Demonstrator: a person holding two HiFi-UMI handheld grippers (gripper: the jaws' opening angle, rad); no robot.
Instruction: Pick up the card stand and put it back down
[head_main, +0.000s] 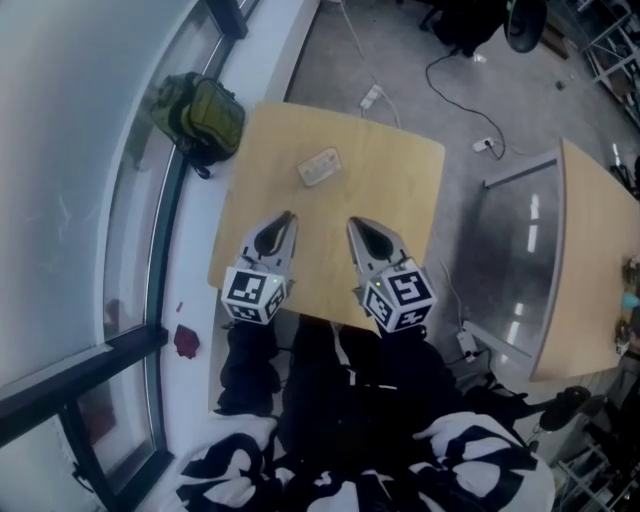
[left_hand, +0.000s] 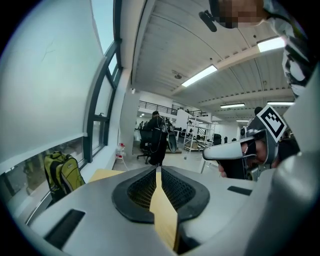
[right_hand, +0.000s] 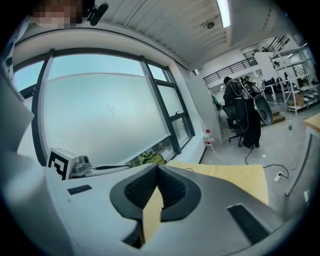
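Note:
The card stand (head_main: 320, 166), a small pale rectangular piece, lies on the light wooden table (head_main: 400, 190) near its far side. My left gripper (head_main: 289, 216) hovers over the table's near half, short of the stand, with its jaws together and nothing between them. My right gripper (head_main: 352, 222) is beside it to the right, also shut and empty. In the left gripper view the left gripper (left_hand: 157, 169) points up and away over the table, and the stand is not visible. The right gripper (right_hand: 158, 168) in its own view likewise shows only tabletop beyond its closed tips.
A green backpack (head_main: 200, 115) rests on the floor by the curved window, left of the table. A second table (head_main: 600, 250) stands to the right across a grey floor gap. Cables (head_main: 455, 70) and a power strip (head_main: 372, 97) lie beyond. A person (left_hand: 156, 137) stands far off.

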